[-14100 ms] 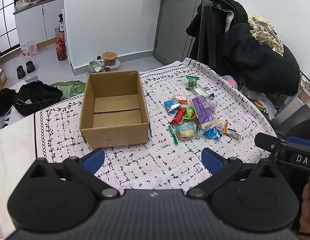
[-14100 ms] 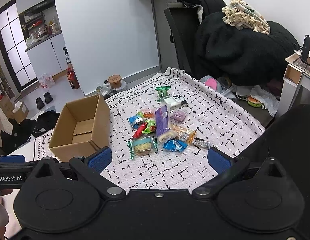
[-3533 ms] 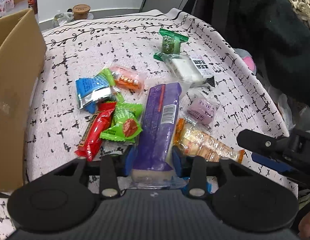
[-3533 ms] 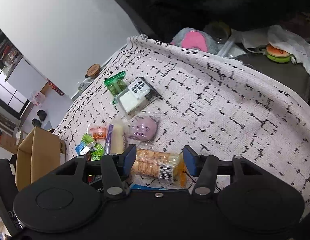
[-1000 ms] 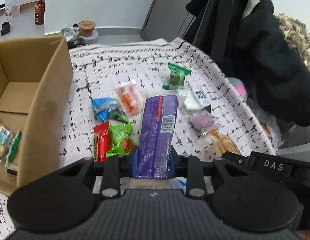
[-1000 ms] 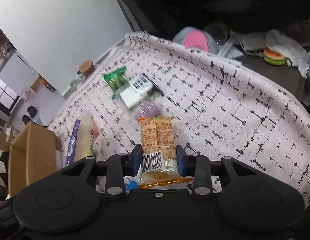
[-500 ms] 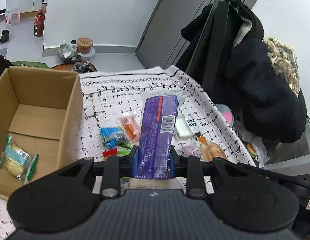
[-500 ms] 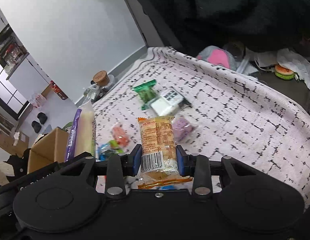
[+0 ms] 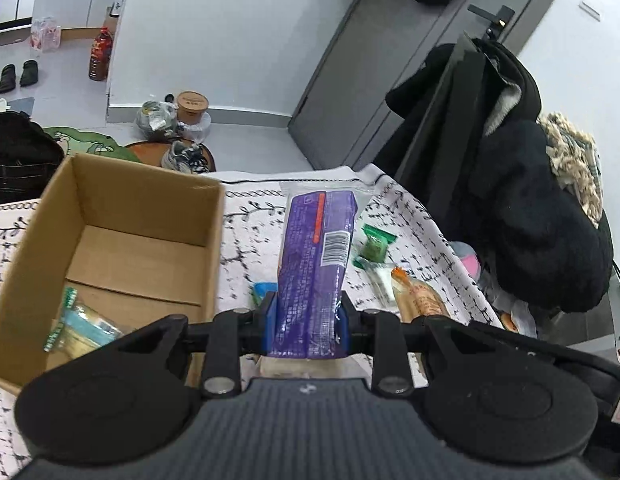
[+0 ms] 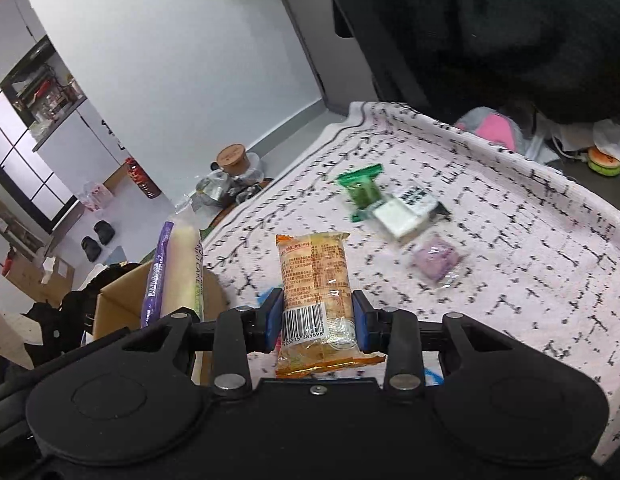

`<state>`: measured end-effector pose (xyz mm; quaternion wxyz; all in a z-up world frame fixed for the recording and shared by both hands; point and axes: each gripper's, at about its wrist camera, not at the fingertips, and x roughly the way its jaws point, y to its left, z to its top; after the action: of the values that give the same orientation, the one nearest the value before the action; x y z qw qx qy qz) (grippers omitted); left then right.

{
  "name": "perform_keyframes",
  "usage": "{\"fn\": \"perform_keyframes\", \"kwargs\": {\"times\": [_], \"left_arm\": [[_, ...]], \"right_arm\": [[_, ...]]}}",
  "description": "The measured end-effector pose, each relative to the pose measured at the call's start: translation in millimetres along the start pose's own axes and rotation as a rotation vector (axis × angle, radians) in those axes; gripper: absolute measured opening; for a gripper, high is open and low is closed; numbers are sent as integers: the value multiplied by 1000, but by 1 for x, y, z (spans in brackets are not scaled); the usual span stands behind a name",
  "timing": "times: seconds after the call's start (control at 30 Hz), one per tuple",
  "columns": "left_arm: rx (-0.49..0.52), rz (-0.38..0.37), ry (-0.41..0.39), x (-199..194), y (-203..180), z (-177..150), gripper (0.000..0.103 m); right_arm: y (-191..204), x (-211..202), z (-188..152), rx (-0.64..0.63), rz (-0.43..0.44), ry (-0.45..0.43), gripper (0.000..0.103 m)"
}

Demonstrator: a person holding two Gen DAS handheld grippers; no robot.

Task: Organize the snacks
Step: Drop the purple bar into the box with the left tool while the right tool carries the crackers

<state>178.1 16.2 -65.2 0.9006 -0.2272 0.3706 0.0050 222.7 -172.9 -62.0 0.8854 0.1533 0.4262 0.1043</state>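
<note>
My left gripper [image 9: 305, 316] is shut on a long purple snack pack [image 9: 316, 256] and holds it in the air just right of the open cardboard box [image 9: 213, 240]. One snack pack with green ends [image 9: 75, 320] lies inside the box. My right gripper [image 10: 316, 316] is shut on an orange biscuit pack [image 10: 316, 280] and holds it above the patterned tablecloth [image 10: 530, 232]. That orange pack also shows in the left wrist view [image 9: 420, 296]. A green packet [image 10: 362, 190], a white packet [image 10: 406, 210] and a purple sweet [image 10: 436, 260] lie on the cloth.
A chair piled with black coats [image 9: 510, 200] stands past the table's right edge. Bottles, jars and shoes sit on the floor [image 9: 181, 116] beyond the far edge. The purple pack in my left gripper stands close to the left of my right gripper [image 10: 169, 272].
Both grippers have risen and moved left toward the box with their packs. The box now fills more of the left wrist view.
</note>
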Motion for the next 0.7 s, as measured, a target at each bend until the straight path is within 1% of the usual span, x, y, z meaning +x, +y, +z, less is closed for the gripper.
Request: {"fn": "perform_keyframes", "kwargs": {"times": [0.1,0.33,0.7], "left_arm": [[6,8,-5,-4,9,3,28],[-16,15,-15,-15,36,10,28],[-80,35,-9,-23,83,15,29]], "right_arm": [[13,0,-2,-9,2,-12,35],[48,2,-12,-31,22,-27,35],[92,16,-30,-97,29,-17,35]]}}
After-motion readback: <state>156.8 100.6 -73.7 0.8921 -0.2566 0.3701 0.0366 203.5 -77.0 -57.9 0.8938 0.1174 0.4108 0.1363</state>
